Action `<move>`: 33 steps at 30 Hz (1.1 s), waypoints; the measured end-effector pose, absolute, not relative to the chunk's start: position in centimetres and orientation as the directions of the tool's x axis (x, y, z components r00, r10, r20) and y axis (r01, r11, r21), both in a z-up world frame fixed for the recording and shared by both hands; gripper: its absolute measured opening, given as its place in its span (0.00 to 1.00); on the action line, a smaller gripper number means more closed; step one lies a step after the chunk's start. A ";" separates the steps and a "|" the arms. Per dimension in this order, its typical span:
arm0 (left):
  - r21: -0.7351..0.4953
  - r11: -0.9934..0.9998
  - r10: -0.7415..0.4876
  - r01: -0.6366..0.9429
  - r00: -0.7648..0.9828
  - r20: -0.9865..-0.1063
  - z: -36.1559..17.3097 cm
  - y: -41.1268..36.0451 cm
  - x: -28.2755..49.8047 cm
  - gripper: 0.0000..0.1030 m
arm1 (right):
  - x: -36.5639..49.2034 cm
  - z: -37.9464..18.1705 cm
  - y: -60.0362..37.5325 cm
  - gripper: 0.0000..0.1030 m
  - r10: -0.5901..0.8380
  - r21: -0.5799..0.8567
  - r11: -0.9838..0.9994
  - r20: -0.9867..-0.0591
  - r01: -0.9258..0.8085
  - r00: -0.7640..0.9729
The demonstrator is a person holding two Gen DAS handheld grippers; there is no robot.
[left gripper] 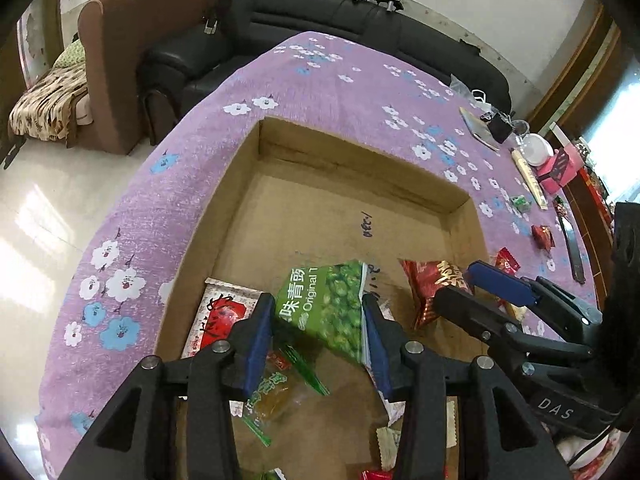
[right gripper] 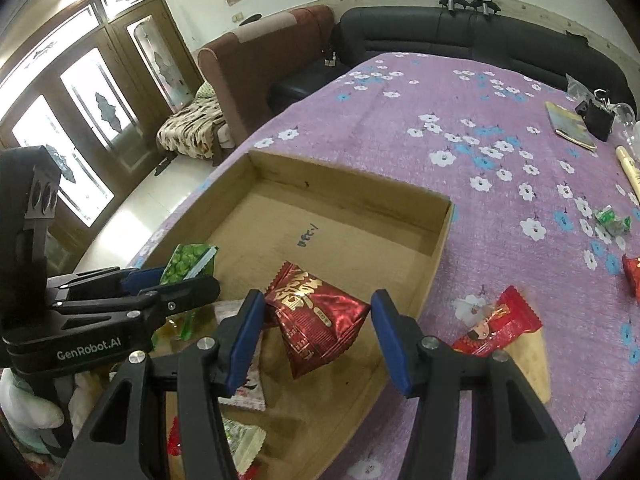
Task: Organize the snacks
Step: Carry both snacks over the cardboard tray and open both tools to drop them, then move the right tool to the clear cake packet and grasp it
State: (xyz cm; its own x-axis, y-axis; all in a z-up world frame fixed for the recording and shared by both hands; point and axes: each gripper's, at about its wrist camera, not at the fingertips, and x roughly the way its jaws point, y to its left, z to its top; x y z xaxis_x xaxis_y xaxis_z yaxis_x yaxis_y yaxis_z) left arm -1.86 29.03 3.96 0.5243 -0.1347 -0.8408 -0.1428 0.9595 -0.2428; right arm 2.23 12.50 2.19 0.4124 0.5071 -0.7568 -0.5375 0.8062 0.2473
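Cardboard box [right gripper: 436,240] already holds several snacks. Left tongs [left gripper: 320,332] grip a green pea packet [left gripper: 332,308] over it; right tongs [right gripper: 316,336] clamp a red packet [right gripper: 320,316]. Sweets [right gripper: 500,320] remain loose on the counter [right gripper: 400,128].

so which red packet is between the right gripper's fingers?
The dark red foil pouch with gold lettering, over the cardboard box. The brighter red packet lies outside on the purple cloth.
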 end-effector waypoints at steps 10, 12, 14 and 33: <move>-0.330 0.926 -0.174 -0.184 0.569 -0.803 5.5 30.3 -2.8 0.58 | 1.6 2.9 12.6 0.55 0.515 0.238 0.805 -0.736 -0.544 0.439; -0.346 0.917 -0.168 -0.199 0.594 -0.786 6.4 30.6 -3.6 0.65 | 1.3 3.7 11.9 0.55 0.528 0.252 0.802 -0.722 -0.541 0.448; -0.371 0.904 -0.165 -0.213 0.626 -0.762 7.5 31.1 -4.5 0.68 | 0.9 4.7 10.9 0.58 0.538 0.264 0.805 -0.703 -0.532 0.465; -0.543 0.793 -0.148 -0.276 0.778 -0.611 10.6 31.7 -12.6 0.89 | 0.2 3.7 -5.3 0.62 0.405 0.325 0.914 -0.704 -0.242 0.583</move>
